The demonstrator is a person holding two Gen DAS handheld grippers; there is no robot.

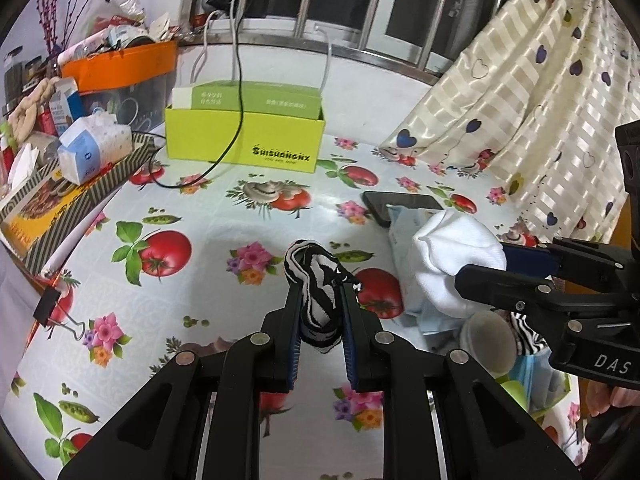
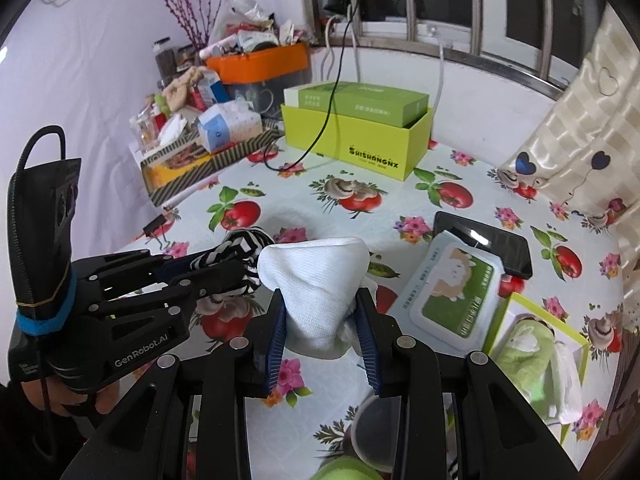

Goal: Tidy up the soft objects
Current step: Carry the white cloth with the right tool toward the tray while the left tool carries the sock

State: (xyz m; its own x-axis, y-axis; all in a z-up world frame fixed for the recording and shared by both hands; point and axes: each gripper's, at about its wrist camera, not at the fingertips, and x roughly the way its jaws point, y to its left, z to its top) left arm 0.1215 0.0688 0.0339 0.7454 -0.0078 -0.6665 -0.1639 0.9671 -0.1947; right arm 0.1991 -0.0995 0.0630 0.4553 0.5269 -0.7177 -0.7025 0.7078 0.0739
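Both grippers are loaded: left gripper (image 1: 322, 300) clamps the striped sock (image 1: 316, 280), right gripper (image 2: 322, 312) clamps the white sock (image 2: 316, 280); lime box (image 1: 244, 136) lies ahead, nearer the left.

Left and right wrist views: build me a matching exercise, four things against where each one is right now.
Things:
1. striped sock
2. white sock
3. phone
4. dark cable

Places:
A. lying flat on the tablecloth, one end under the wipes pack
B. pinched in the right gripper
C. draped over the green box
D. pinched in the left gripper

Pairs: 1-D, 2-B, 3-A, 4-C
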